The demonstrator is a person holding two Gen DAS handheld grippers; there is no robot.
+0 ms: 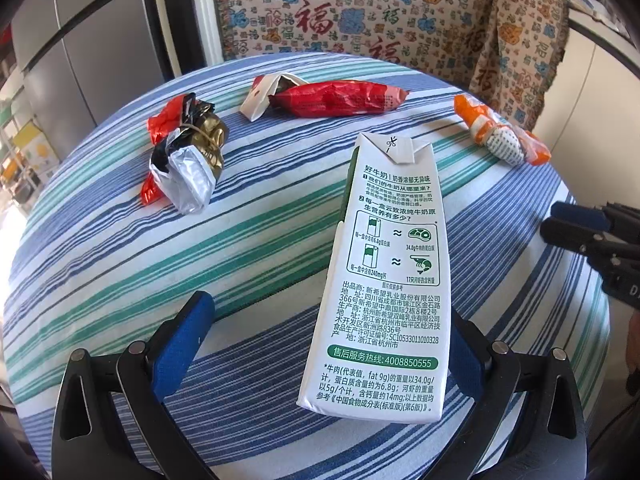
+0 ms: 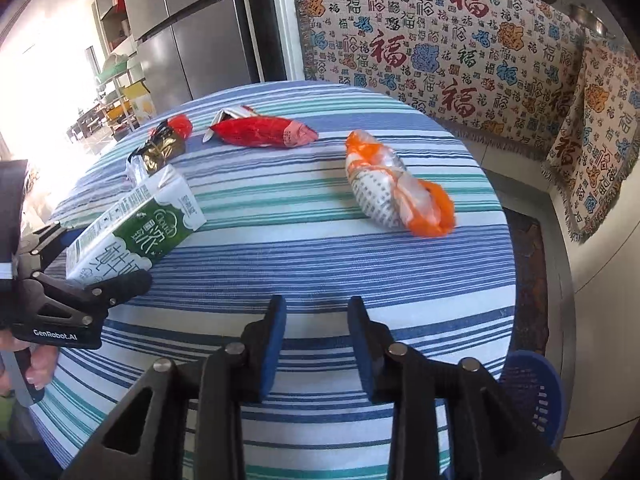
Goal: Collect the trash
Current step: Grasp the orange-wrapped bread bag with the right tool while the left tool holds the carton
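Striped tablecloth, milk carton between left claw pads

Mounted behind each pair of fingers, low and close over the striped table, facing forward toward the patterned cloth. From the left wrist, milk carton right between the fingers; from the right wrist, same carton far left of the fingers. Shared: table, carton, wrappers beyond the fingertips.

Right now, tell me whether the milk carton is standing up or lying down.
Lying down, on its side. The milk carton rests lengthwise on the striped tablecloth, top end pointing away, between the open fingers of the left gripper.
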